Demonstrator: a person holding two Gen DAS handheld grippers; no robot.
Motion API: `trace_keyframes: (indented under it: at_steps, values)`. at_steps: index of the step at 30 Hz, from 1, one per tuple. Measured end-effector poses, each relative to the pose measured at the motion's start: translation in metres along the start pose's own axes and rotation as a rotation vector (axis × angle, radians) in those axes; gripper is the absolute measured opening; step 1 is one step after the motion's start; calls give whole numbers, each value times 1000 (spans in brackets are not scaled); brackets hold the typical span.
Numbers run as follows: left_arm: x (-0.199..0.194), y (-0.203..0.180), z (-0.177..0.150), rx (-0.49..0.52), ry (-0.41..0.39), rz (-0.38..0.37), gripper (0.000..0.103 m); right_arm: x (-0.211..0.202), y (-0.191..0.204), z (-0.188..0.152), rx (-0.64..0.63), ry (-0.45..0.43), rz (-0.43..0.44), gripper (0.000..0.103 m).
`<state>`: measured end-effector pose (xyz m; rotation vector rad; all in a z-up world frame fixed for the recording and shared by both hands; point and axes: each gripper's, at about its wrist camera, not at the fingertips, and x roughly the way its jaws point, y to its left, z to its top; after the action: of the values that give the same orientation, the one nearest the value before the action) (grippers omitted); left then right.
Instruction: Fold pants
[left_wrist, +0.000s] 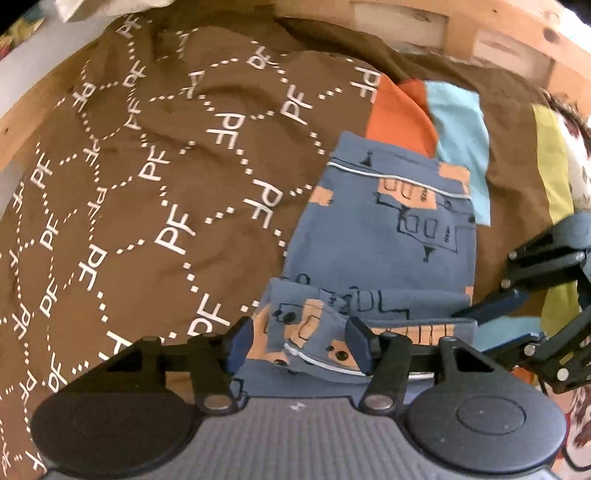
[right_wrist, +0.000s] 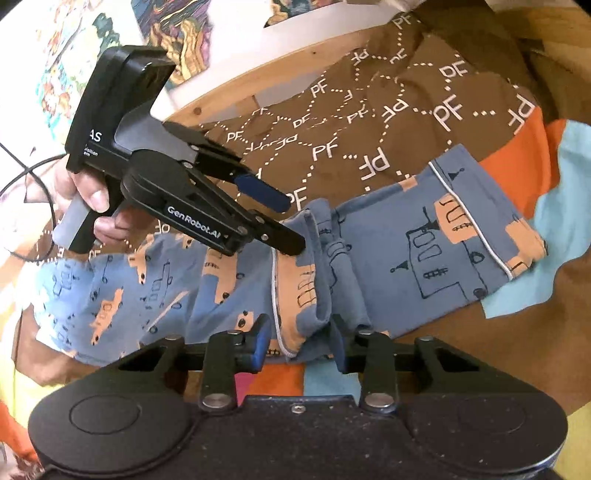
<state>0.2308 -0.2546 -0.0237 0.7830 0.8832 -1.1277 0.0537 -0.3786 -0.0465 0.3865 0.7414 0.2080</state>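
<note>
Blue pants (left_wrist: 388, 229) with an orange house print lie stretched across a brown bedcover (left_wrist: 147, 184). In the right wrist view the pants (right_wrist: 424, 258) run from left to right, rucked into an upright fold in the middle. My left gripper (left_wrist: 300, 343) straddles that fold with its jaws apart. Seen from the right wrist, the left gripper (right_wrist: 293, 223) has its lower finger on the fold and its upper finger clear of the cloth. My right gripper (right_wrist: 300, 341) pinches the near end of the same fold, with the cloth filling its gap. It enters the left wrist view as the right gripper (left_wrist: 469, 321) at the pants' right edge.
An orange cloth (left_wrist: 399, 114) and a light blue cloth (left_wrist: 461, 122) lie under the pants' far end. A yellow-green cloth (left_wrist: 550, 166) sits at the right. The wooden bed frame (left_wrist: 37, 110) rims the cover. A hand (right_wrist: 92, 199) holds the left gripper, with a cable (right_wrist: 22, 166) beside it.
</note>
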Motion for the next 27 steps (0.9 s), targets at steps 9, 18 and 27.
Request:
trace_keyframes:
  at_steps: [9, 18, 27]
  values:
    - [1, -8, 6, 36, 31, -29, 37, 1, -11, 2, 62, -9, 15, 22]
    - [3, -23, 10, 83, 48, 8, 11, 0, -9, 2, 46, -16, 9, 16]
    - [-23, -27, 28, 48, -82, 24, 9, -14, -1, 2, -43, -93, -64, 8]
